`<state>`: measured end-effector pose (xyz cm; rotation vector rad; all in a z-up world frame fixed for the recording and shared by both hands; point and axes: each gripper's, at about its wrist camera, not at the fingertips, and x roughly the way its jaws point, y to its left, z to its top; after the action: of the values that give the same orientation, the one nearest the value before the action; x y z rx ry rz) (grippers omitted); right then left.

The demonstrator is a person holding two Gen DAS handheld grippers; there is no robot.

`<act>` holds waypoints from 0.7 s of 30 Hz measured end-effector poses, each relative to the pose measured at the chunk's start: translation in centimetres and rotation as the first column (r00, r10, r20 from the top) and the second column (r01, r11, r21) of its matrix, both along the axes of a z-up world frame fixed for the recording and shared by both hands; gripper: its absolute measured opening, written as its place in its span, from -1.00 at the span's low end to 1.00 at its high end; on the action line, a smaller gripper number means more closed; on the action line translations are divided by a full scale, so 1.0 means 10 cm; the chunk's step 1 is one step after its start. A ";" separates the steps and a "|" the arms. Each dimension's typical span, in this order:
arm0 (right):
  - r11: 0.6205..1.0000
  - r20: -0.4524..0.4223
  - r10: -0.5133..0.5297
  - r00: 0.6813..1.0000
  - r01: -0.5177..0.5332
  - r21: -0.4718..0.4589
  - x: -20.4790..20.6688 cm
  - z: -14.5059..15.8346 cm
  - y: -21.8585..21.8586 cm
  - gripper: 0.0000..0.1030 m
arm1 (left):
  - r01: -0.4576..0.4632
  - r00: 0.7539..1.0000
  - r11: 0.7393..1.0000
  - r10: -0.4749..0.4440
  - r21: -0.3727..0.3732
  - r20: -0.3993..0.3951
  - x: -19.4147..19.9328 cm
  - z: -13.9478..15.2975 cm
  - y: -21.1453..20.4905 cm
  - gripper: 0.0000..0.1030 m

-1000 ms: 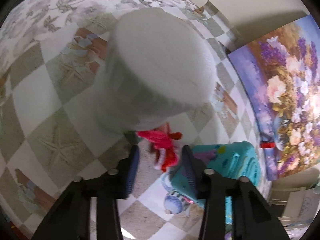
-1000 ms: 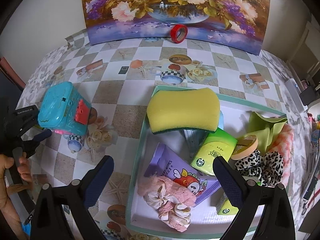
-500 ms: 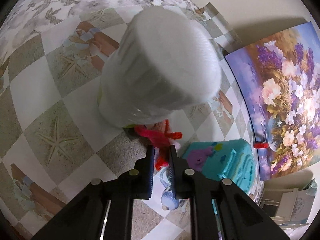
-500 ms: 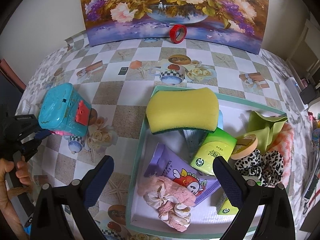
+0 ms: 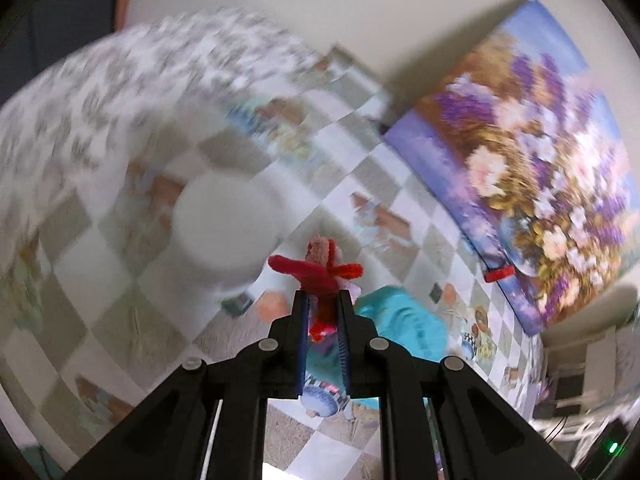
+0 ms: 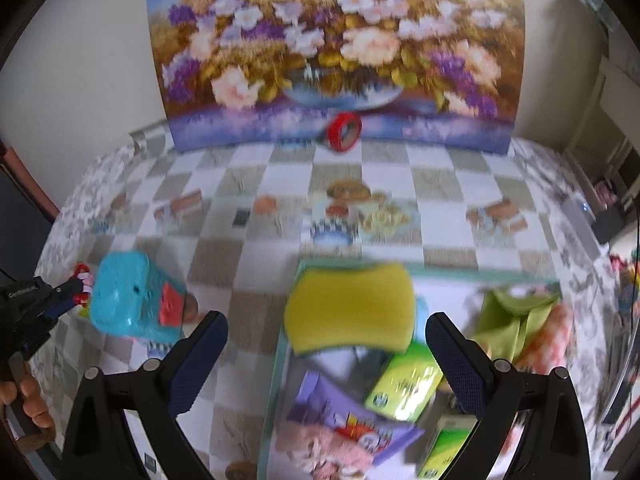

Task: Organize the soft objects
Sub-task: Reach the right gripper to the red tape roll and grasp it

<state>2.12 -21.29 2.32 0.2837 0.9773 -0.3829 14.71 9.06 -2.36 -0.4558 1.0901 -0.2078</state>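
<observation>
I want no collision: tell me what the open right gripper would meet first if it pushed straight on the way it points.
Probably the yellow sponge in the tray, straight ahead of the right gripper; blur leaves depth unclear.

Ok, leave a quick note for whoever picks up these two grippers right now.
Left gripper: shut on the red fuzzy toy, lifted off the table beside the teal toy box.
Right gripper: open, empty, above the tray.
Done: yellow sponge, pink scrunchie, green cloth and wipes packs lie in the tray.
Left: carry the red toy over and drop it in.
</observation>
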 end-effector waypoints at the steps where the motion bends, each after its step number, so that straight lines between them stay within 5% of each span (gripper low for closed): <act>1: 1.000 0.008 0.002 1.000 -0.002 -0.008 0.03 0.04 -0.04 0.96 | 0.034 0.999 0.999 -0.035 0.015 0.021 0.03 0.09 -0.05 -0.74; 10: 0.999 0.047 -0.007 0.999 0.008 -0.034 0.49 0.29 -0.51 0.96 | 0.297 0.947 0.951 -0.305 0.090 0.095 0.52 0.68 -0.67 -0.74; 16: 0.999 0.089 -0.035 0.995 0.031 0.044 0.89 0.22 -0.79 0.94 | 0.370 0.908 0.915 -0.393 0.161 0.147 0.83 0.82 -1.04 -0.74; 21: 0.994 0.090 -0.062 0.994 0.054 0.091 1.31 0.05 -0.98 0.69 | 0.399 0.888 0.894 -0.432 0.205 0.156 1.04 0.74 -1.20 -0.74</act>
<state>15.24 -31.08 2.85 0.4075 0.8975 -0.3770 25.14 -2.90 5.03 -0.0390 0.9893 -0.5275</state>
